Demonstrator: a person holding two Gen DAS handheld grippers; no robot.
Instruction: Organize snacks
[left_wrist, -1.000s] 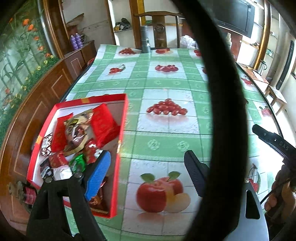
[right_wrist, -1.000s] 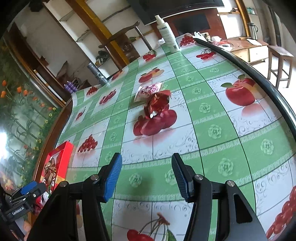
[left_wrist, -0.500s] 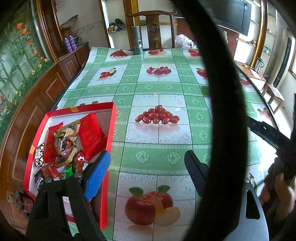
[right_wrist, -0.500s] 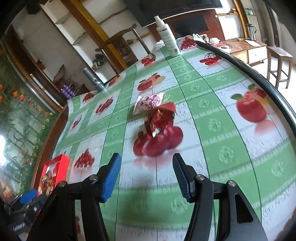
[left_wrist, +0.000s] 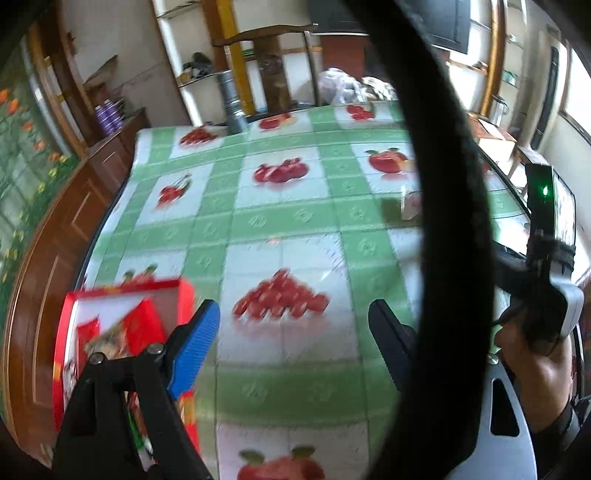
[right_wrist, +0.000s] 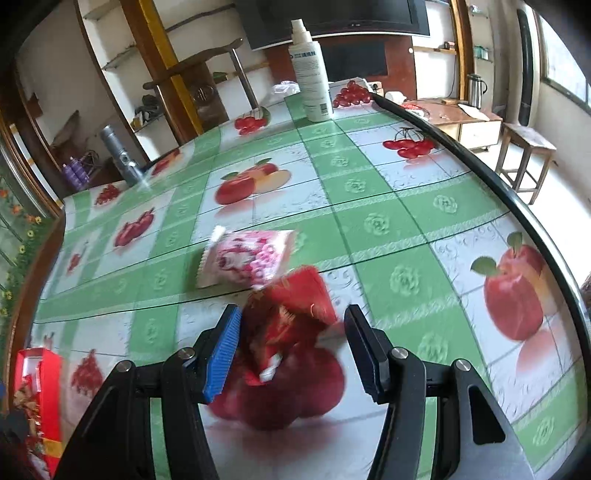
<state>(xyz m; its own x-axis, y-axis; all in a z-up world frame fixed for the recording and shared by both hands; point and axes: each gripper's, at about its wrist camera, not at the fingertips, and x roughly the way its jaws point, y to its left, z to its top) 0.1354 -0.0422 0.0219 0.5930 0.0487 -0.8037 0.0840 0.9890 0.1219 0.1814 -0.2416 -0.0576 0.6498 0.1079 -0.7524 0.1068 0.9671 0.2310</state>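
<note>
Since the frames before, the right claw (right_wrist: 291, 343) has come forward over the bench (right_wrist: 388, 221), and the red snack packet (right_wrist: 291, 314) that lay ahead of it is now between its two fingers; the left claw (left_wrist: 293, 332) has lifted its view, so the red box (left_wrist: 184, 295) has slid to the lower left corner. Nearest in the right wrist view, the blue pad (right_wrist: 221, 354) and the black finger stand wide apart on both sides of the red snack packet, which lies on the bench over a printed red fruit; if they touch it I cannot tell, because of blur. Just behind the packet, and touching its far edge, lies a pink and white snack bag (right_wrist: 247, 258). In the left wrist view the left claw is also spread wide, with nothing between its fingers, above the printed cloth. The red box sits at the bench's left edge, with several wrapped snacks inside. Farther back stand a grey metal cylinder (right_wrist: 118, 155) and a white spray bottle (right_wrist: 312, 74), both near the far edge.
</note>
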